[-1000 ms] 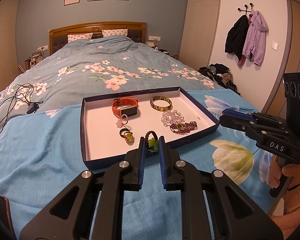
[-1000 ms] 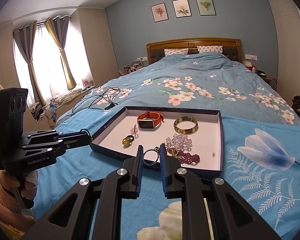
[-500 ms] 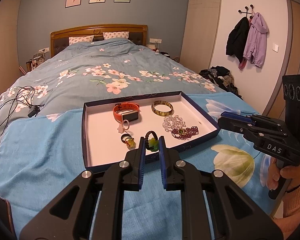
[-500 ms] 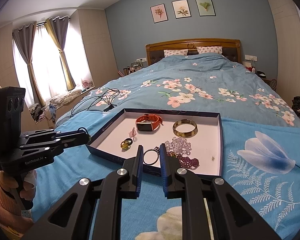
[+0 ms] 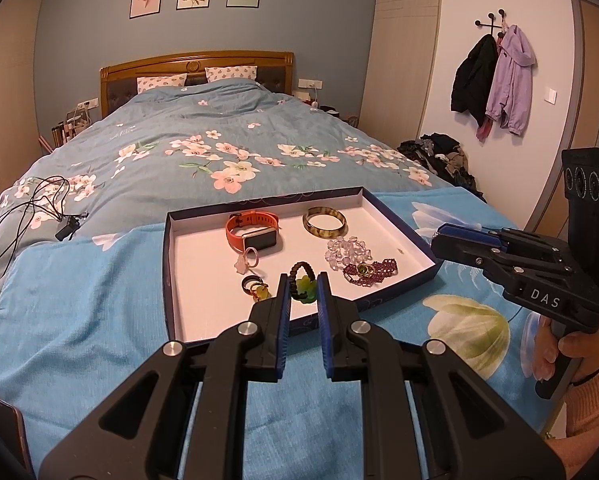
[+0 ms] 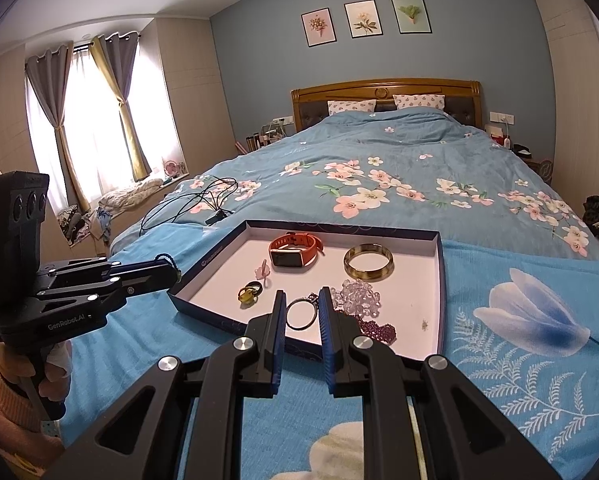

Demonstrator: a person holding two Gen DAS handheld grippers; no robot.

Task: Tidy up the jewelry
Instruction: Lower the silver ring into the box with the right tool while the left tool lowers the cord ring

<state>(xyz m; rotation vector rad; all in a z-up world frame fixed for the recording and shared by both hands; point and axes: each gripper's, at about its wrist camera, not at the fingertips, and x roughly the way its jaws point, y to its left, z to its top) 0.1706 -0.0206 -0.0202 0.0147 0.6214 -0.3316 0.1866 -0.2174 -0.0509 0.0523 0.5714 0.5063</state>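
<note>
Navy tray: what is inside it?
Orange watch, amber bangle, clear beads, purple bracelet, pink-charm ring, two small rings. The left gripper, holding a green-flower bracelet, hides some near floor.

Tray's (image 5: 171,280) left half lies open; jewellery crowds its right and centre

Tray (image 5: 187,320) lies on the bed (image 5: 79,320), near end. In tray: watch (image 5: 253,232) far centre, bangle (image 5: 324,222) to its right, bead bracelets (image 5: 369,269) near right, rings (image 5: 255,286) near centre. Cables (image 5: 27,208) on bed far left. Headboard (image 5: 195,64) behind.
</note>
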